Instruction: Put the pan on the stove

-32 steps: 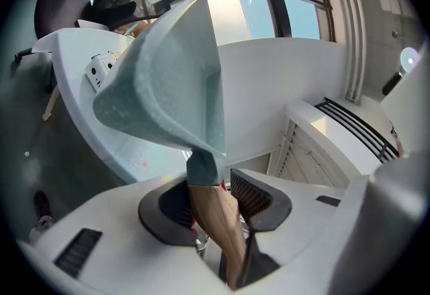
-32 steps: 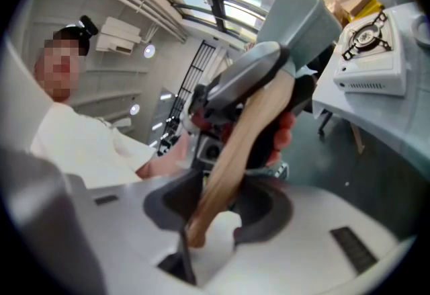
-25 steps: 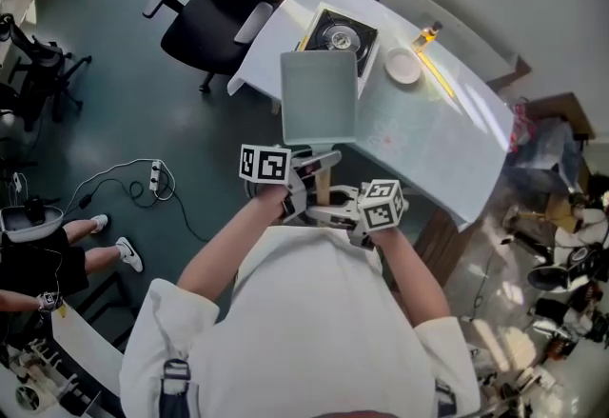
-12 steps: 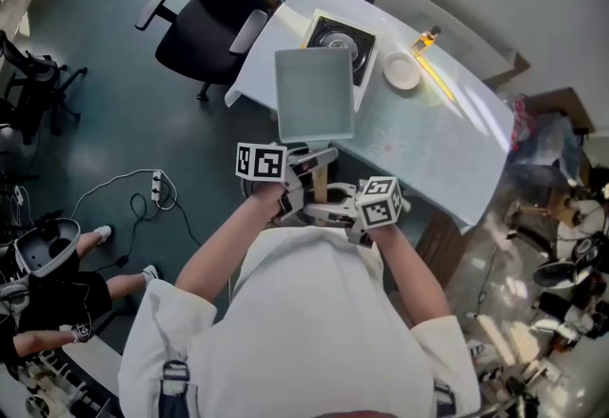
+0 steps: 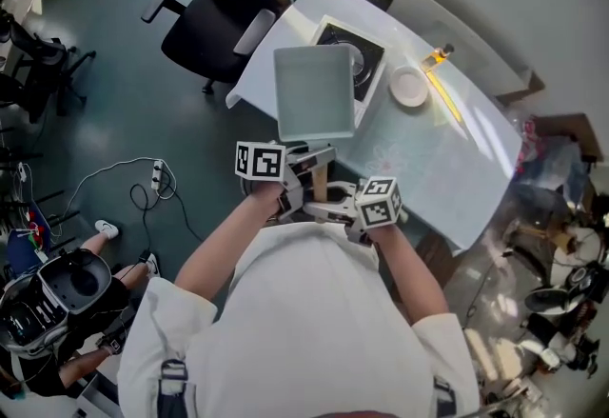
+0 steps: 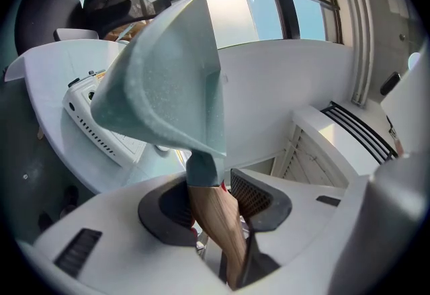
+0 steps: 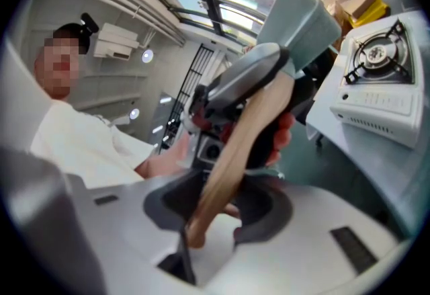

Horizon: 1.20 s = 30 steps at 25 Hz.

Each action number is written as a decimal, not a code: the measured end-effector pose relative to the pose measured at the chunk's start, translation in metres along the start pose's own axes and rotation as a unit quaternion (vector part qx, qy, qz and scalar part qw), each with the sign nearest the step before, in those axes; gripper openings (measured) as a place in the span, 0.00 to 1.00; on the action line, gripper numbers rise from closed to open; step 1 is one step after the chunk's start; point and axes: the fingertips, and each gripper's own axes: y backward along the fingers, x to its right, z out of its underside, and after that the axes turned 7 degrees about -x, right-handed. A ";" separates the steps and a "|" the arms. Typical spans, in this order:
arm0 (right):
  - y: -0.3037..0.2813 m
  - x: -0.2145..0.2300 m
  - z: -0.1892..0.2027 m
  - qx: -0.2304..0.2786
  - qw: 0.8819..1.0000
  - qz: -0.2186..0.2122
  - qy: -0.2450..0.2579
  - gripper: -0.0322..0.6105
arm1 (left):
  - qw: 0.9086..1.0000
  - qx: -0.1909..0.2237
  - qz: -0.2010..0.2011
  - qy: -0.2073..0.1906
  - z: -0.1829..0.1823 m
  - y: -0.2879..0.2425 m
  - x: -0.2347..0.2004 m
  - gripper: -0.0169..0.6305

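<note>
- The square, pale grey-green pan [image 5: 314,92] hangs in the air over the near edge of the table; from above its far corner overlaps the stove, yet it rests on nothing; my guess is that it is mid-carry and not yet set down.
- It is shallow, with rounded corners and a speckled matte skin; a straight light wooden handle [image 5: 321,180] runs back from a grey neck toward the person; from above it looks empty.
- The left gripper [image 6: 215,203] has its dark pads pinched on the wooden handle just behind the neck; that seems to be where the weight is best borne.
- The right gripper [image 7: 218,209] is closed on the tail end of the same handle, just behind the left one; two grips on one stick probably stop the broad pan from rolling or drooping.
- Both sets of tongs sit close against the person's white-shirted chest, and the pan reaches out ahead of them.
- The white single-burner gas stove [image 5: 366,59] sits at the far left corner of the white table [image 5: 428,149], its black ring bare on the side the pan does not cover; the pan would have to go further out and then down to sit on it.
- A small round white dish [image 5: 410,86] lies just right of the stove; a little bottle of amber liquid [image 5: 440,55] stands beyond it; both are well clear of the pan.
- A black office chair [image 5: 205,30] stands on the floor left of the table.
</note>
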 end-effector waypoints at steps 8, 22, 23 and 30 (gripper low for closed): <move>0.029 0.029 -0.027 -0.021 1.000 -0.010 0.001 0.30 | 1.000 0.014 -0.008 0.002 -0.039 -0.031 -0.011 0.29; 0.076 0.075 -0.061 -0.045 0.998 -0.033 0.004 0.30 | 0.999 0.038 -0.023 0.011 -0.091 -0.077 -0.032 0.29; 0.077 0.078 -0.062 -0.043 0.998 -0.035 0.002 0.30 | 0.999 0.035 -0.025 0.012 -0.092 -0.079 -0.035 0.29; 0.079 0.100 -0.073 -0.033 0.999 -0.027 -0.014 0.30 | 0.999 0.017 -0.018 0.020 -0.106 -0.092 -0.053 0.29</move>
